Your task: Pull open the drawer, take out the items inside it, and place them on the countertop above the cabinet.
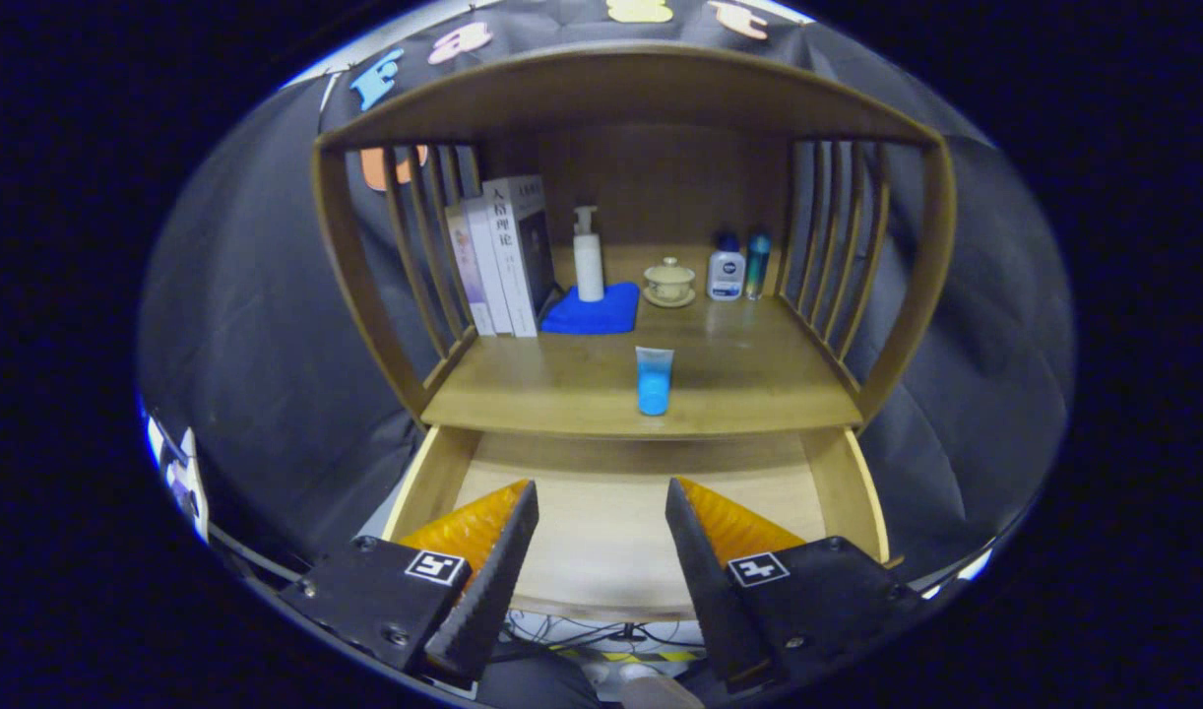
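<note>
The wooden drawer [838, 483] is pulled out below the countertop [759, 379], and its pale floor shows bare between and beyond my fingers. A blue tube [653, 381] stands upright on its cap near the countertop's front edge, just beyond the fingers. My gripper [601, 497] hovers over the drawer, open, with nothing between its fingers.
At the back of the countertop stand several books [508, 256], a white pump bottle [588, 258] on a blue cloth [594, 310], a lidded cup on a saucer [669, 282] and two small bottles [737, 266]. Slatted wooden side walls [419, 256] and a top board enclose the shelf.
</note>
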Motion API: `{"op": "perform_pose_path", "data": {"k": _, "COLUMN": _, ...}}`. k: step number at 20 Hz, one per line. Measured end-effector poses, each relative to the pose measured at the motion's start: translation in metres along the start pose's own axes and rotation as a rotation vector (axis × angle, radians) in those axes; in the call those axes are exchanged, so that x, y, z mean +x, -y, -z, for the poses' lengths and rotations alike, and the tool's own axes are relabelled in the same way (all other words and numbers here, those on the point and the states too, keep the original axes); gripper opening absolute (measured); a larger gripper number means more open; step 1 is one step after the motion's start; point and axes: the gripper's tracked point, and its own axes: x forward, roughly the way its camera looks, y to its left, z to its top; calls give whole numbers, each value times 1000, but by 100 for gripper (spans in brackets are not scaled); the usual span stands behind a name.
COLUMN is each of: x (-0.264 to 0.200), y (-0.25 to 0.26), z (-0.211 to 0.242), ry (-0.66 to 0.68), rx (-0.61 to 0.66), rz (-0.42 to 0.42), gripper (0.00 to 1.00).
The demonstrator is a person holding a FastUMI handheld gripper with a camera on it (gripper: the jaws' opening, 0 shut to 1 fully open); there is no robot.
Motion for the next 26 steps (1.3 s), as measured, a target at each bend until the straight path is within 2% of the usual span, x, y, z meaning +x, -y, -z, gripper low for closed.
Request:
{"op": "perform_pose_path", "data": {"k": 5, "x": -58, "y": -10, "z": 9, "ry": 222, "rx": -29, "rz": -14, "gripper": 84}}
{"op": "perform_pose_path", "data": {"k": 9, "x": -86, "y": -6, "z": 40, "ry": 369, "rx": -18, "rz": 5, "gripper": 100}}
{"op": "perform_pose_path", "data": {"k": 12, "x": -88, "y": 0, "z": 71, "ry": 430, "rx": -7, "rz": 11, "gripper": 100}}
{"op": "perform_pose_path", "data": {"k": 18, "x": -75, "y": 39, "z": 125, "ry": 469, "rx": 2, "rz": 95, "gripper": 100}}
{"op": "perform_pose_path", "data": {"k": 23, "x": -49, "y": 58, "z": 170, "ry": 440, "rx": 24, "rz": 137, "gripper": 100}}
{"op": "perform_pose_path", "data": {"k": 26, "x": -21, "y": 47, "z": 193, "ry": 391, "rx": 14, "rz": 108, "gripper": 99}}
